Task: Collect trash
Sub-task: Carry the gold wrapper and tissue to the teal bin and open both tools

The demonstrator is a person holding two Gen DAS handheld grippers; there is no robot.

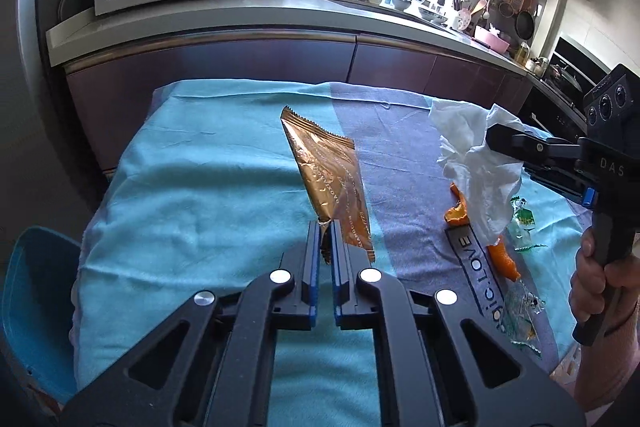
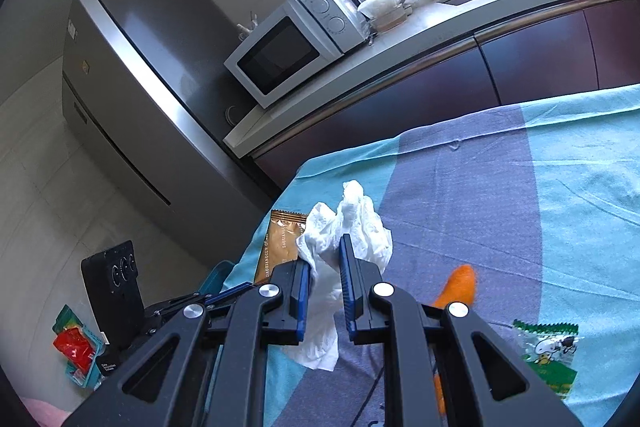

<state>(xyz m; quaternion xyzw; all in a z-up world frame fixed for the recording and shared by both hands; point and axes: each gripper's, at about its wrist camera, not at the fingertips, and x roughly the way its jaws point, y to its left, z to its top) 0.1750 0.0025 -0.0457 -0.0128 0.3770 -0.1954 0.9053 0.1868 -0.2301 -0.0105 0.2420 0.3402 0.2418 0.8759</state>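
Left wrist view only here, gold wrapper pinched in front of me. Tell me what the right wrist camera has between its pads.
Observer: The white tissue, clamped between the blue pads of the right hand-held gripper.
Operator: Report what's below the table's left edge.
Observer: A teal basket with a red packet inside.
Operator: Describe the green wrapper's print.
Observer: The green wrapper shows a cartoon dog.
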